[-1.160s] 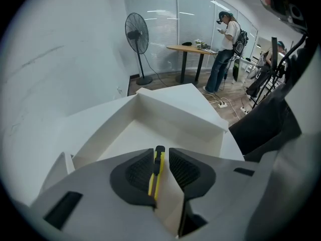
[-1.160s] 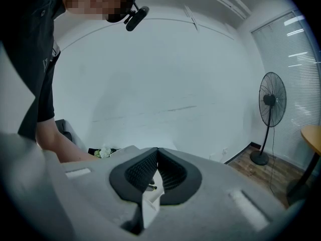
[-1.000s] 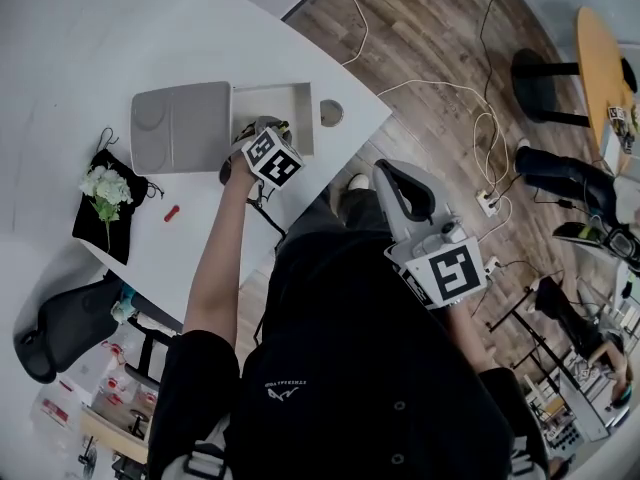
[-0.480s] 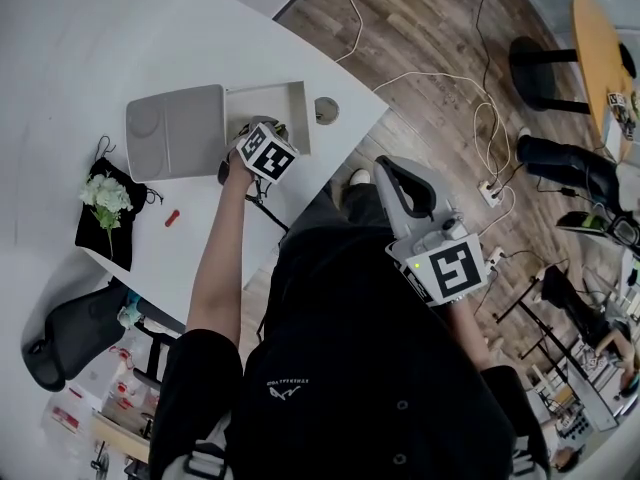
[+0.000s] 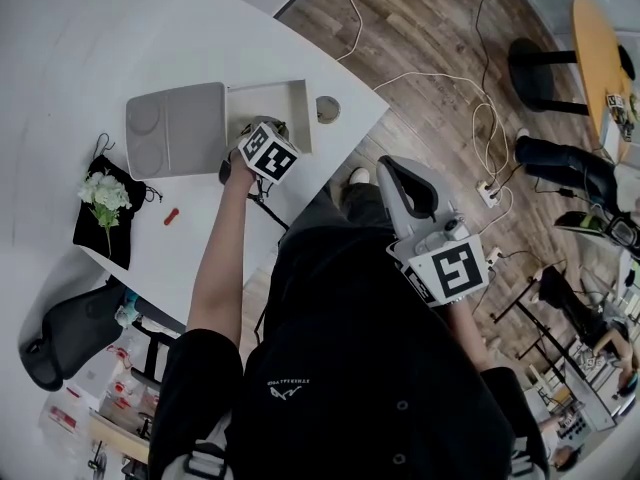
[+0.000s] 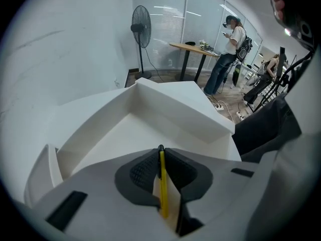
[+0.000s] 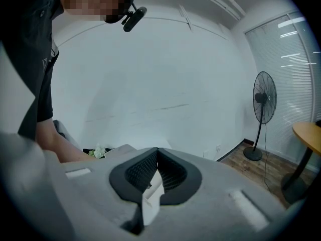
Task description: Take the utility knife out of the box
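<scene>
The white box (image 5: 292,92) lies open on the white table (image 5: 120,48), its grey lid (image 5: 175,128) flat to the left. My left gripper (image 5: 258,138) points steeply down into the box, and its marker cube hides the fingertips in the head view. In the left gripper view its jaws (image 6: 160,152) are closing on the yellow utility knife (image 6: 163,187), and the dark pads press on its thin edge above the box floor (image 6: 135,134). My right gripper (image 5: 397,173) hangs off the table over the person's lap. It is shut (image 7: 157,152) with nothing held.
White flowers (image 5: 105,193) on a black cloth and a small red thing (image 5: 171,215) lie at the table's left. A round cable hole (image 5: 326,107) is beside the box. A black chair (image 5: 70,333) stands below, with cables and a power strip (image 5: 488,196) on the wooden floor.
Both grippers keep their places over the three head views; only the view itself shifts slightly.
</scene>
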`<state>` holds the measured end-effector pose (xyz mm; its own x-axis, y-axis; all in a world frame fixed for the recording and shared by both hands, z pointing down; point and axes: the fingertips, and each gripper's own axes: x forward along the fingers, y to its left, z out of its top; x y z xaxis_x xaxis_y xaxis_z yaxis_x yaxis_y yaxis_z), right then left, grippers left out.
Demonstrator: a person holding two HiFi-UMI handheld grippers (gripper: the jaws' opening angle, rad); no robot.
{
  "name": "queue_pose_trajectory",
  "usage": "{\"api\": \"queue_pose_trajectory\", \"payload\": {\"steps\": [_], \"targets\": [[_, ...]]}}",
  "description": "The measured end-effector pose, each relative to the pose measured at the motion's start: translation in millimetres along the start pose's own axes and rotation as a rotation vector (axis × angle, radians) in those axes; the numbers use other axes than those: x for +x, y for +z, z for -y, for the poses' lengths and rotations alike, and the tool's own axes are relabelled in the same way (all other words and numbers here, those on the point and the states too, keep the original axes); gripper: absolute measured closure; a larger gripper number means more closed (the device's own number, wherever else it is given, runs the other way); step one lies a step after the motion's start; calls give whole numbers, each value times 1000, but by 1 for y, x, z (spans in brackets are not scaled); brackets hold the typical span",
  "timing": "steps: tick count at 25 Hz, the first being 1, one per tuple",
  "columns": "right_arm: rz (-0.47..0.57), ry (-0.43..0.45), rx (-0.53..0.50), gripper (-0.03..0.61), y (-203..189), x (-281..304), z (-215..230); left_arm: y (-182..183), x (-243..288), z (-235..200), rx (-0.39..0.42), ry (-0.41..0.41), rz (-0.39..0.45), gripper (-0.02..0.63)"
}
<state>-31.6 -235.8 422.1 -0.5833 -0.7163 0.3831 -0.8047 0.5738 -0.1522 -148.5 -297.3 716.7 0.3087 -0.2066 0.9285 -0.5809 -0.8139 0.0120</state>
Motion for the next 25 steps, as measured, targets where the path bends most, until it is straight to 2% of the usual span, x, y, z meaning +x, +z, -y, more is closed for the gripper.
{"api": "queue_pose_trajectory", "payload": {"steps": [6, 15, 19, 25], "targets": [[8, -3, 24, 574, 2, -2, 4, 10, -14, -7, -44, 35, 56, 571], [20, 80, 33, 574, 2, -1, 0, 27, -57, -20, -134, 216, 214, 571], [31, 147, 15, 572, 10, 3, -1, 37, -90, -23, -225, 284, 306, 571], [35, 259, -13, 572, 20, 6, -1, 40, -130, -30, -366, 384, 382, 571]]}}
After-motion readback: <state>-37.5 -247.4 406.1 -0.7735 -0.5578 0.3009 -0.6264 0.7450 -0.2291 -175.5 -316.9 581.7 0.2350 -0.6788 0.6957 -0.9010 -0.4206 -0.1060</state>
